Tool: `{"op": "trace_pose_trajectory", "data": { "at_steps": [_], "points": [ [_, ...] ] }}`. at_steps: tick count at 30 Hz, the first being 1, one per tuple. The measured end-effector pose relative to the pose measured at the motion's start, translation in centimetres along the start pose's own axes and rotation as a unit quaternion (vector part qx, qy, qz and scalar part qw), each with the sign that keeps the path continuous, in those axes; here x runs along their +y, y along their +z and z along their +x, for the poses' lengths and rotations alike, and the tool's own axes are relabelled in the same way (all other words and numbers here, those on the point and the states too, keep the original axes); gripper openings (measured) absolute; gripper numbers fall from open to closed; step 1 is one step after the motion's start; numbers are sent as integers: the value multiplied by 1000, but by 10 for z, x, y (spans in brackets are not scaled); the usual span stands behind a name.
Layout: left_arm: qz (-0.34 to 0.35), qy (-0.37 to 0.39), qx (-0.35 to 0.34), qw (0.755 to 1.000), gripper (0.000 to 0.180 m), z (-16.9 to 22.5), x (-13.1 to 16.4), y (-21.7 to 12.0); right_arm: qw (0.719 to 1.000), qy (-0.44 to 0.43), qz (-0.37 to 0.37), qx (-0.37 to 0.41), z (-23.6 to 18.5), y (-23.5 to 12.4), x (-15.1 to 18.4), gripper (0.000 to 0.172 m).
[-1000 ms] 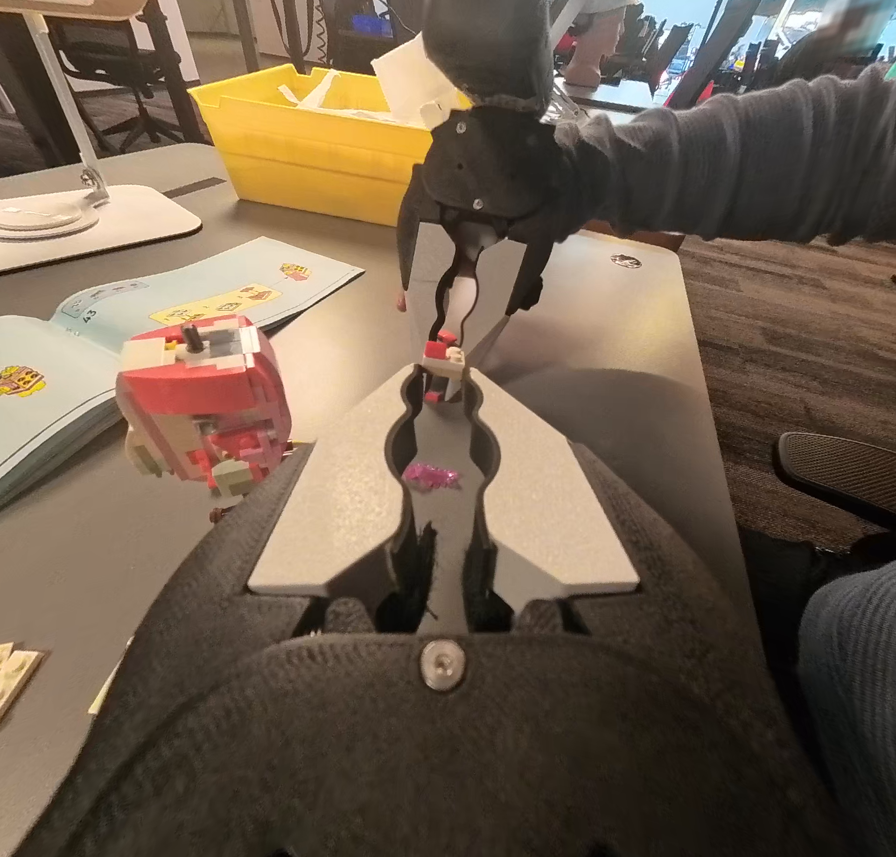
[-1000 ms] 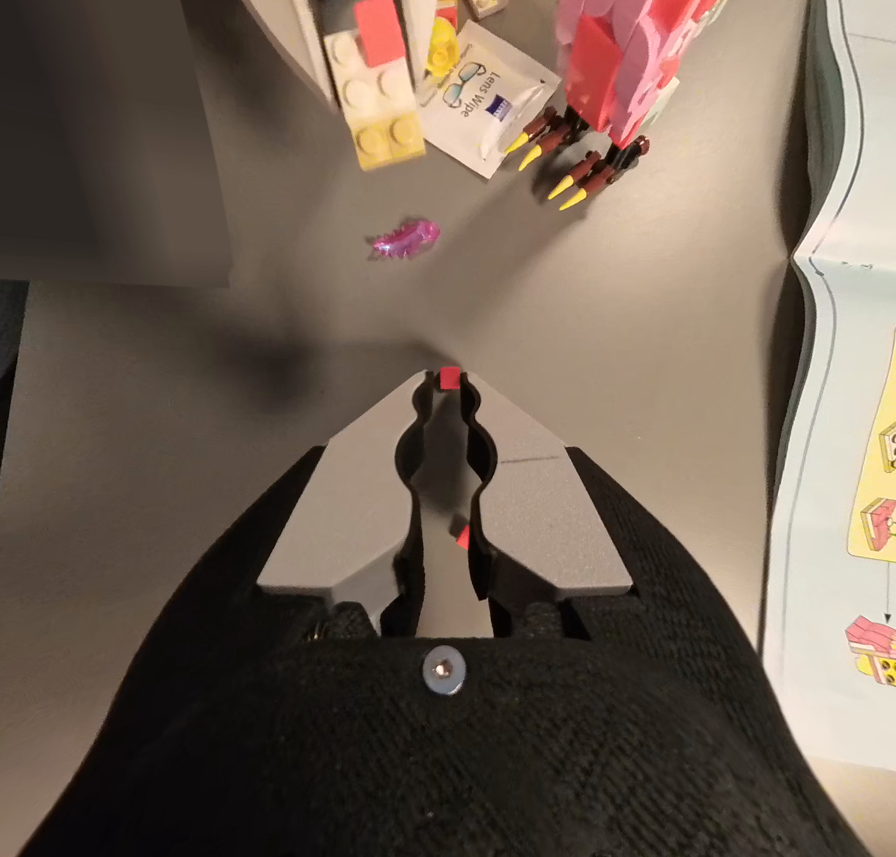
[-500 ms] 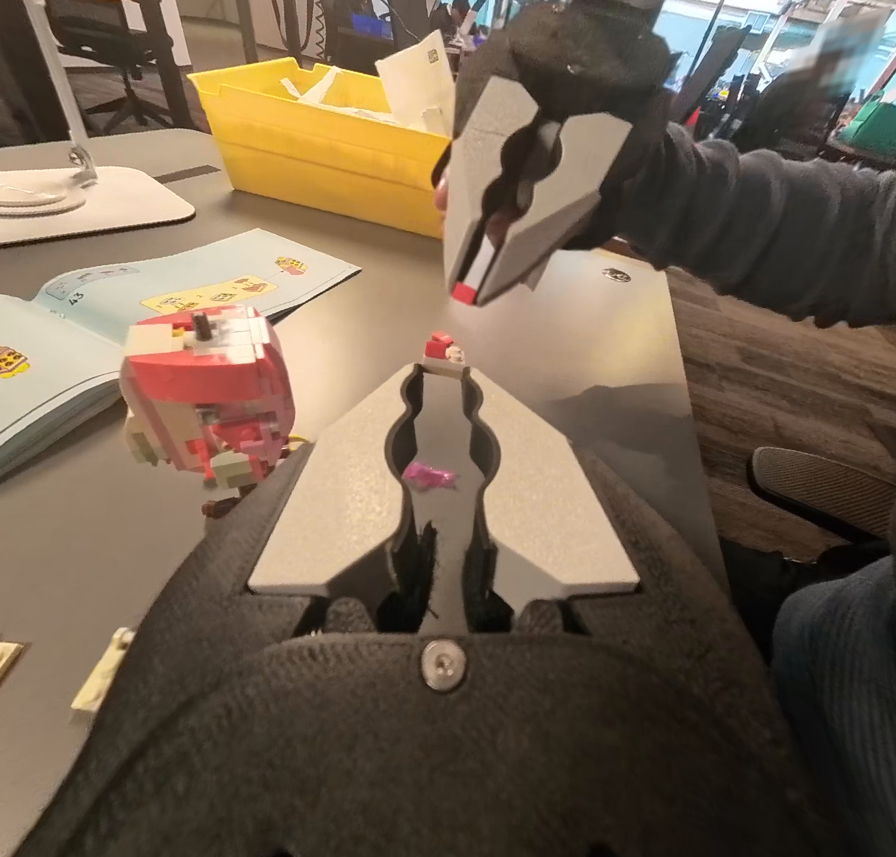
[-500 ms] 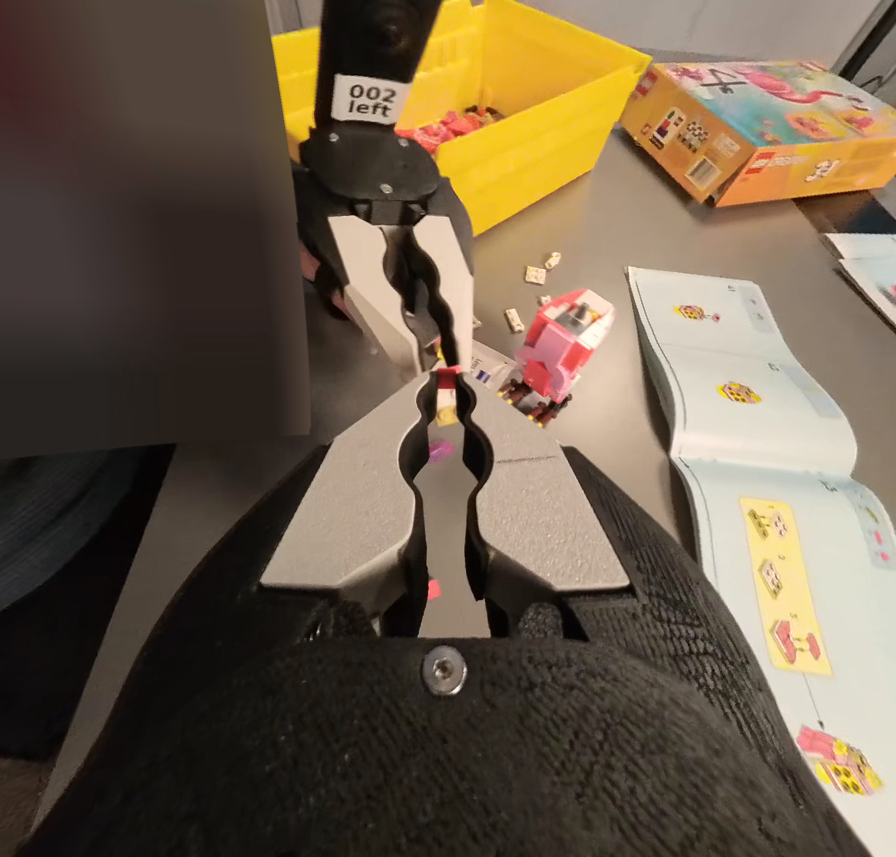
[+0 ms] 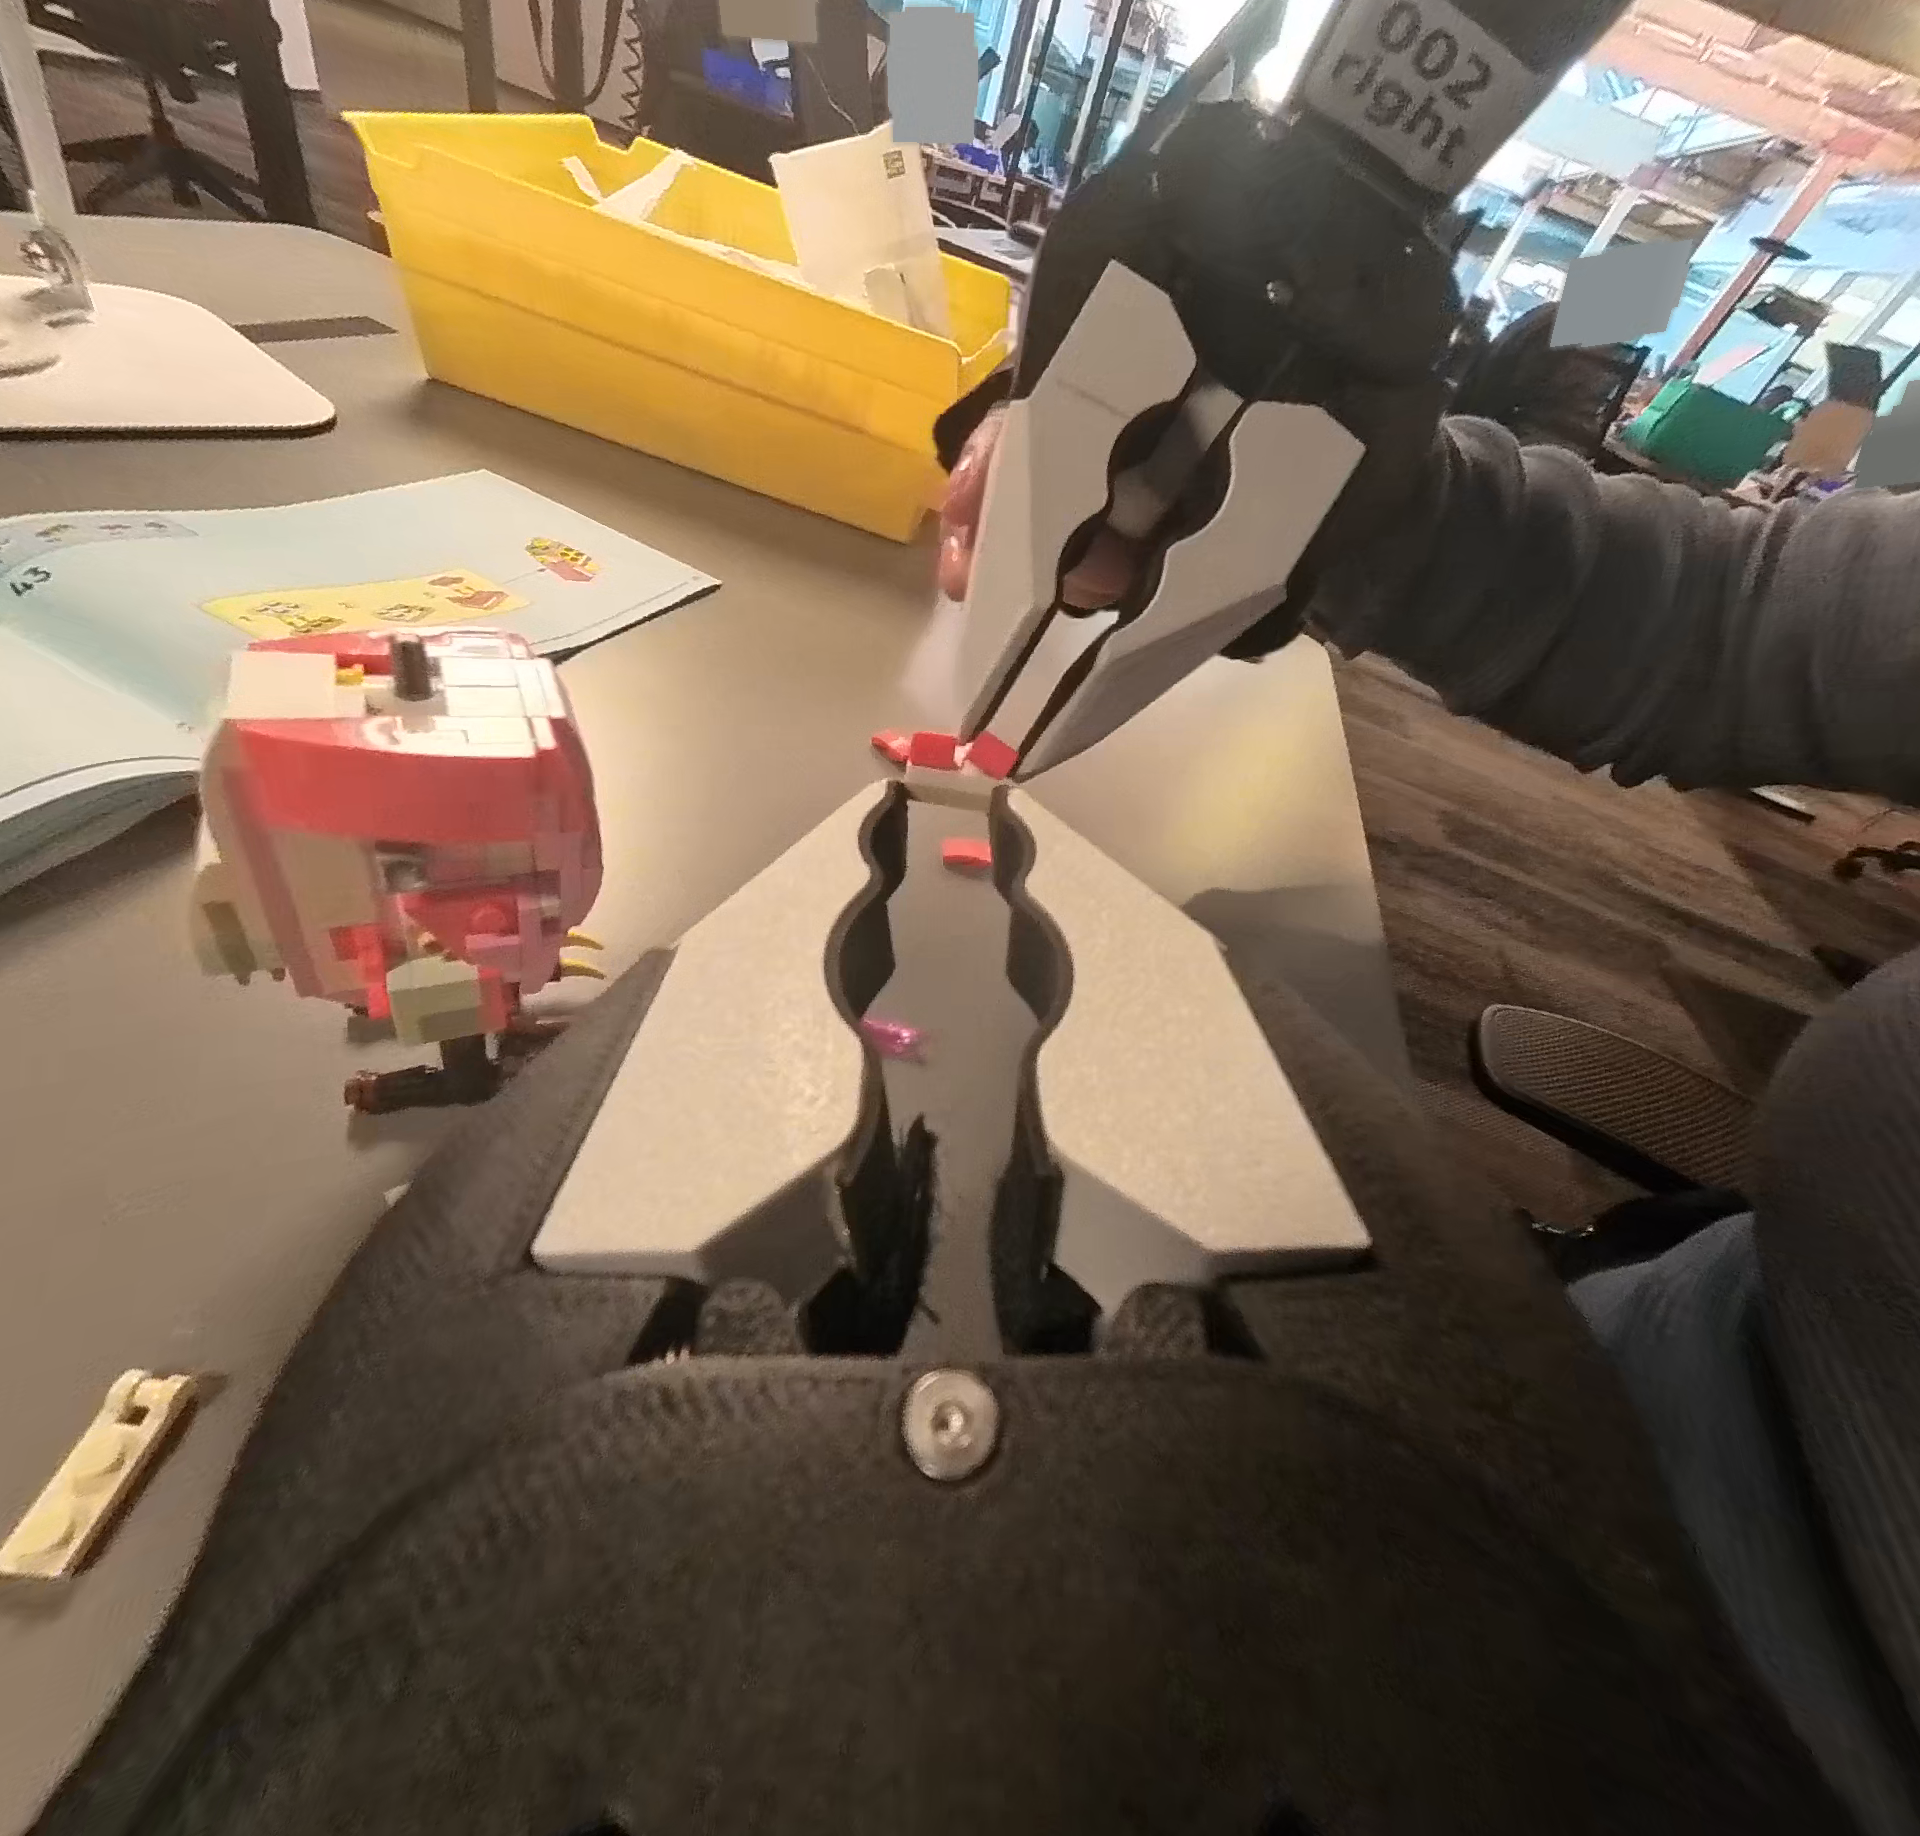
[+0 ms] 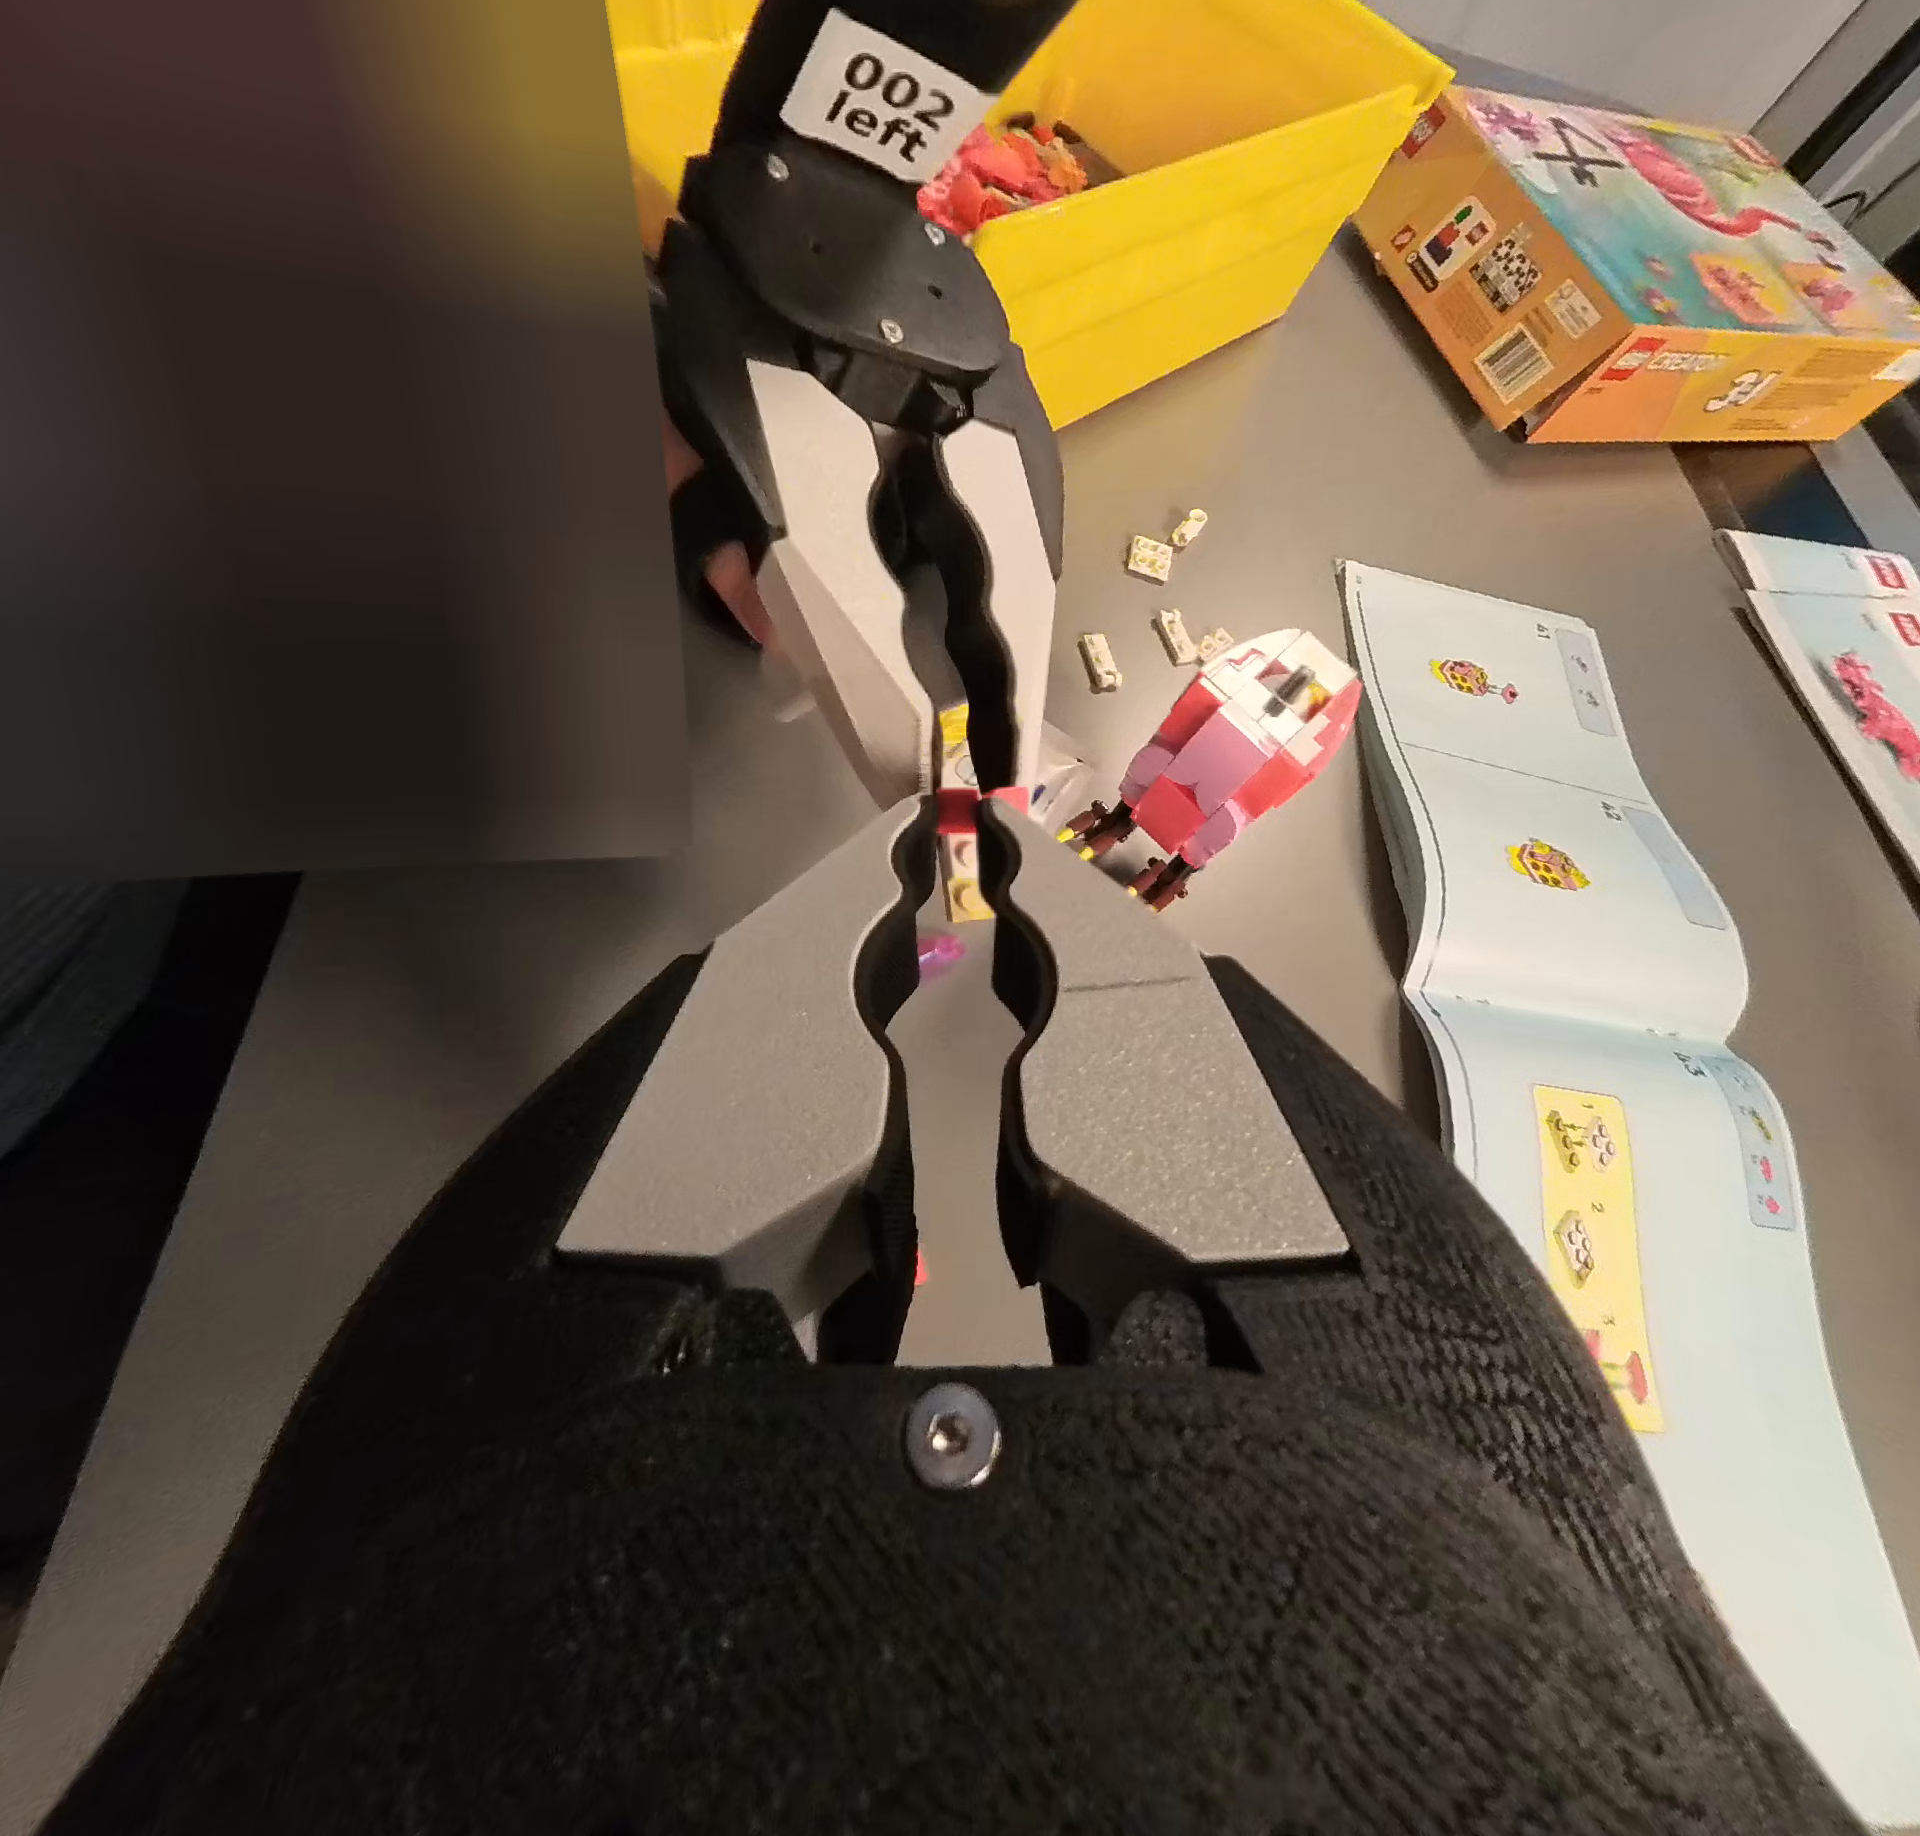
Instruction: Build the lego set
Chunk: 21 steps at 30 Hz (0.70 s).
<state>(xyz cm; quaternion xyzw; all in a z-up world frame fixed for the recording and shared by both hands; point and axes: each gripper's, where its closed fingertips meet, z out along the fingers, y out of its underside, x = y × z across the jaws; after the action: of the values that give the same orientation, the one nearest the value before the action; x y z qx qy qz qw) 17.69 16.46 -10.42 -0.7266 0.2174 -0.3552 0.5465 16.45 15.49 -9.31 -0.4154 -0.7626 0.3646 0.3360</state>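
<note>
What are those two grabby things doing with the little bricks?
A person holds a gripper in each hand over a grey table. The left gripper is clamped on a small white-and-yellow brick stack. The right gripper pinches a tiny red piece and holds it right at the top of that stack. A pink brick bird, an open instruction booklet and a yellow bin sit nearby.

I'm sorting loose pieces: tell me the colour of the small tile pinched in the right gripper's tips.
Red. The small tile sits between the right gripper's tips, clearest in the right wrist view.
</note>
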Motion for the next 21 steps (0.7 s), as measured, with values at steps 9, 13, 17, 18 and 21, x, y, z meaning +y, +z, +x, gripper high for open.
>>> {"op": "trace_pose_trajectory", "data": {
  "at_steps": [9,13,17,18,21],
  "points": [
    [9,-14,16,1000,14,3,-2,-1,1000,-22,-7,20,1,-1,-3,7],
    [8,-10,17,1000,14,4,-2,-1,1000,-17,-8,19,1,-1,-2,8],
    [11,-12,19,1000,14,4,-3,-1,1000,-16,-10,22,2,-2,-3,11],
    [12,-14,20,1000,14,4,-3,-1,1000,-16,-10,23,2,-3,-3,14],
    [17,-23,24,999,14,4,-4,-2,999,-17,-10,29,3,-4,-3,23]
  ]
}}
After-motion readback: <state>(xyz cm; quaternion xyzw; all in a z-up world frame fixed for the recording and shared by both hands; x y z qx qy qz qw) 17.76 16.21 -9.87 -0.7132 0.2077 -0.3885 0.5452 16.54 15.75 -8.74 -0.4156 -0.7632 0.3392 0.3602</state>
